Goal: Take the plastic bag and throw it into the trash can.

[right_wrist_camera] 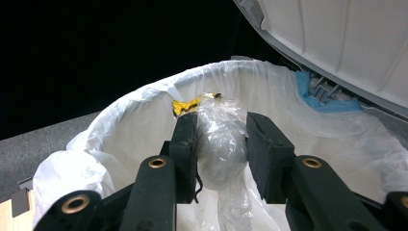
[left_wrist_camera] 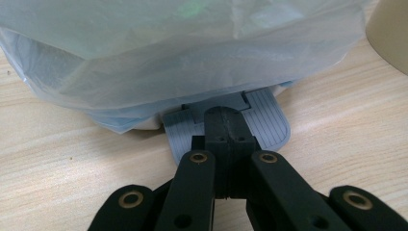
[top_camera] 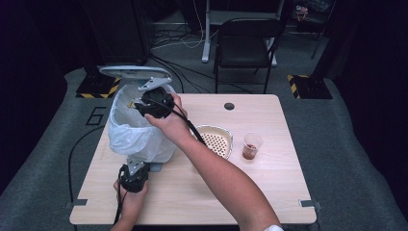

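Clear crumpled plastic wad [right_wrist_camera: 219, 144] is clamped in the right gripper [right_wrist_camera: 221, 139] over the white-lined pedal bin [top_camera: 126, 130] — release is judged next; the left gripper [left_wrist_camera: 224, 126], fingers together, presses the grey ribbed pedal [left_wrist_camera: 267, 115].

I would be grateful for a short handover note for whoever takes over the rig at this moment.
Left hand-held gripper: shut, pressing down on the bin's pedal.
Lid: up.
Right hand-held gripper: shut on a crumpled plastic wrapper, held over the open, bag-lined bin.
On the table: perforated dish and a small cup.
Done: bin opened, wrapper brought over it.
Left: drop the wrapper, probably then release the pedal.
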`<state>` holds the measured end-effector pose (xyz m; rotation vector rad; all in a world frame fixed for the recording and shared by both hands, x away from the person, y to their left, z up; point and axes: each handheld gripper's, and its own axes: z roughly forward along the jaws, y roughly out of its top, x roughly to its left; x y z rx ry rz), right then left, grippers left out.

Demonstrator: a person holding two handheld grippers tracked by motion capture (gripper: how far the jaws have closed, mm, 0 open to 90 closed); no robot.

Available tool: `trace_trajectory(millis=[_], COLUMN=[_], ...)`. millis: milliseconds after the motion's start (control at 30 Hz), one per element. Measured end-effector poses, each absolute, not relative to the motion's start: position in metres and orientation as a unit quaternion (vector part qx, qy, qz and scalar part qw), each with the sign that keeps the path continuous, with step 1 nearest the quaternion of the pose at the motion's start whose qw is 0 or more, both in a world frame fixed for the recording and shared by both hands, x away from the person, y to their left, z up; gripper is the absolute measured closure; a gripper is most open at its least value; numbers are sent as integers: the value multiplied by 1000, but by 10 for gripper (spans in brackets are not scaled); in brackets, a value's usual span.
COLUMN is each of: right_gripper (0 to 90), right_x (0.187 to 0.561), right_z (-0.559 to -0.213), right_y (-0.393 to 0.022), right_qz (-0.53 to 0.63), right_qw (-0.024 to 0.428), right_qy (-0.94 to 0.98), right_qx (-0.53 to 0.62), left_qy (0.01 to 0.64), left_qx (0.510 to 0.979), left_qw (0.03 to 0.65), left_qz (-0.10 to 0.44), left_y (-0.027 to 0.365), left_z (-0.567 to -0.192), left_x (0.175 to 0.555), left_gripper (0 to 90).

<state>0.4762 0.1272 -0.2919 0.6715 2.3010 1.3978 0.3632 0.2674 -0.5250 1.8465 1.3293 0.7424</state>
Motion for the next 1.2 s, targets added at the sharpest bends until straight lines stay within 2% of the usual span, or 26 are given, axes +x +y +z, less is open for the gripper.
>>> trace_trajectory(millis=[100, 167, 233, 500, 533, 767, 900, 1067, 1200], right_gripper=[621, 550, 533, 532, 533, 533, 536, 542, 563], right_x=[477, 477, 477, 463, 461, 442, 438, 441, 445], right_z=[-293, -293, -293, -290, -290, -289, -289, -305, -322], right_y=[127, 126, 124, 103, 97, 51, 11, -25, -44], right_qz=[496, 499, 501, 503, 503, 506, 503, 487, 470], right_qw=[185, 184, 184, 195, 195, 196, 208, 232, 233], right_qy=[814, 811, 809, 810, 811, 807, 798, 793, 794], right_qx=[239, 244, 245, 229, 225, 235, 257, 283, 308], left_qy=[517, 516, 516, 517, 527, 517, 512, 507, 506], left_qx=[718, 719, 719, 715, 706, 717, 720, 723, 724], left_qw=[365, 365, 366, 369, 379, 369, 372, 371, 370], left_qz=[289, 289, 289, 292, 283, 287, 286, 287, 287], left_y=[268, 268, 268, 268, 266, 267, 266, 266, 265], left_z=[-525, -525, -525, -526, -527, -526, -526, -525, -525], left_x=[363, 363, 363, 364, 363, 364, 365, 366, 366], left_gripper=[900, 900, 900, 900, 900, 900, 900, 900, 900])
